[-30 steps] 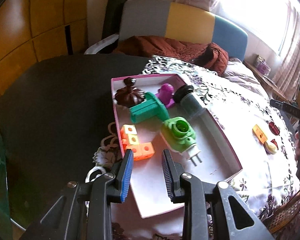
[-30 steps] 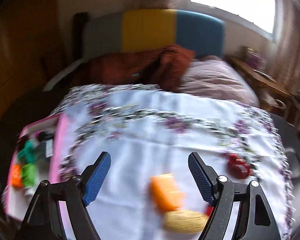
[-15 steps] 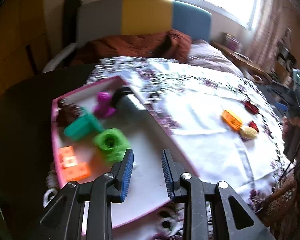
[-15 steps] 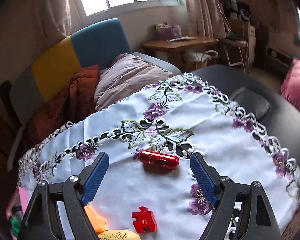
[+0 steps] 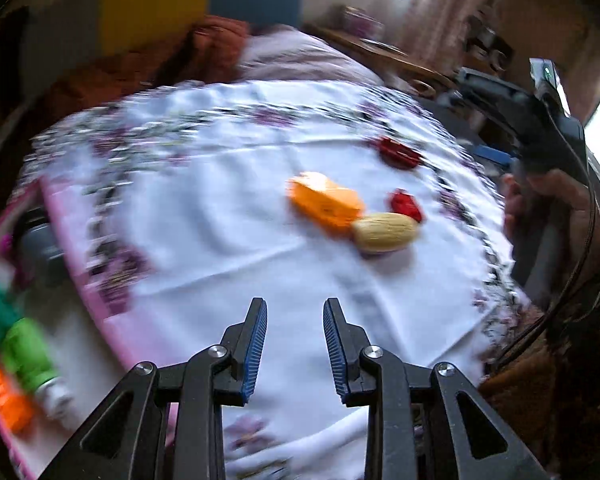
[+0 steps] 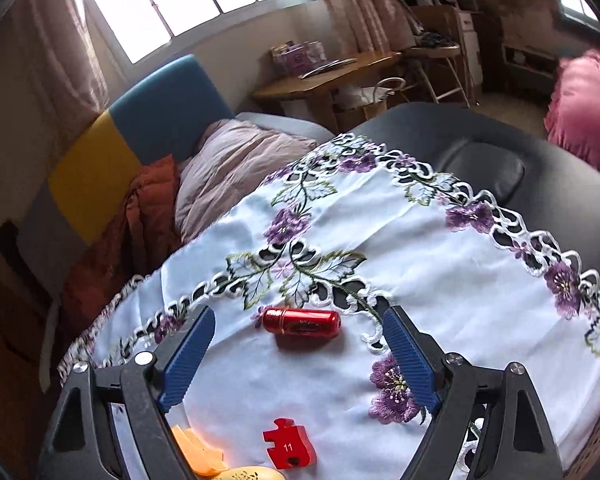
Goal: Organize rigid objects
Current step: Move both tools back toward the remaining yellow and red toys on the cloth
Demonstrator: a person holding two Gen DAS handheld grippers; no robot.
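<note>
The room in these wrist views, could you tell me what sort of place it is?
Most likely a lived-in bedroom or bed-sitting room in a home: a padded headboard with bedding behind the table, a curtained window, and a wooden desk in the corner.
</note>
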